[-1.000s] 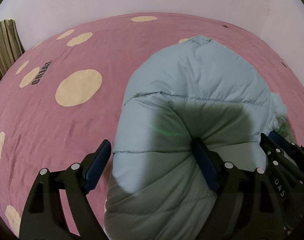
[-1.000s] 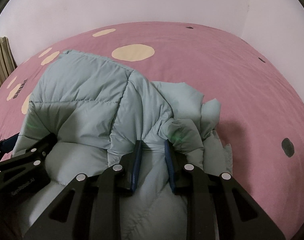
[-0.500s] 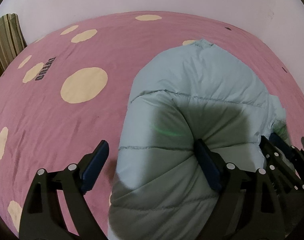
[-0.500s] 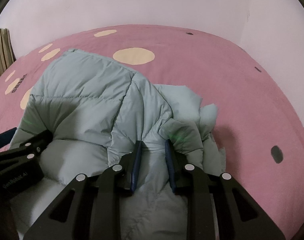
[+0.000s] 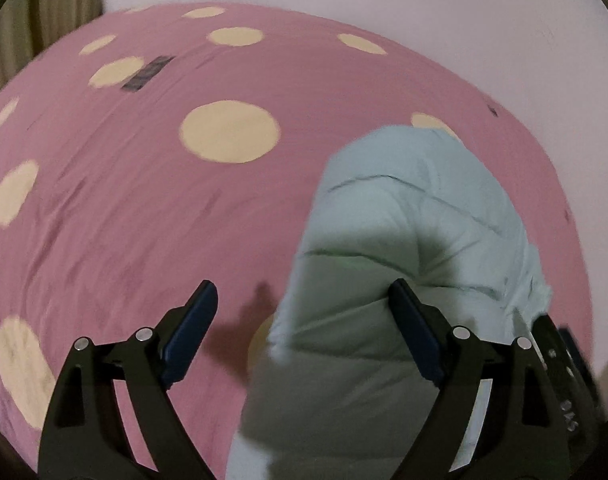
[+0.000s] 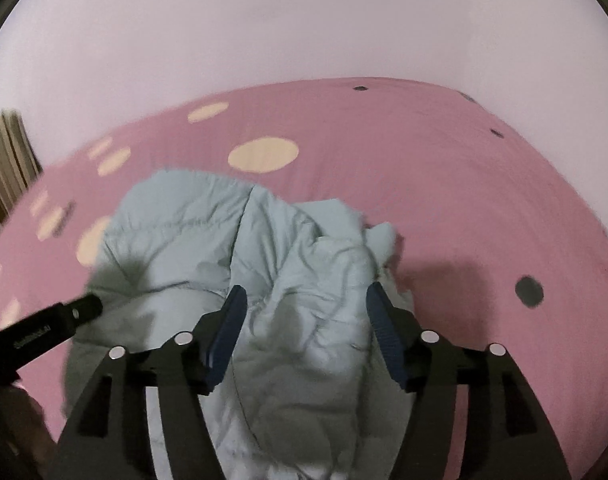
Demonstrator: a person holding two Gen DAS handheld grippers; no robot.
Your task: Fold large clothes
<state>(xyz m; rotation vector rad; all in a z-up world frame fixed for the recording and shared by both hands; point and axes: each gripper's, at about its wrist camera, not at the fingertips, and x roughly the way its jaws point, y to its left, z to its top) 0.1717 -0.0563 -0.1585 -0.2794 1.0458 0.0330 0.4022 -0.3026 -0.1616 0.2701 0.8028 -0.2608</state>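
1. The bed [image 6: 444, 184], under a pink spotted sheet, carries everything; a wall [image 6: 263, 20] stands behind it.
2. The pale blue puffy jacket [image 6: 287, 264] lies bundled on the near part of the sheet, folded over on itself.
3. The right gripper [image 6: 304, 320] pinched a fold of the jacket a second ago; now its jaws are opening above the fabric, pads clear of it, so the fold is released.
4. The left gripper [image 5: 299, 316] stays wide, holding nothing, over the jacket's left edge. This fold looks laid; the next grasp follows.
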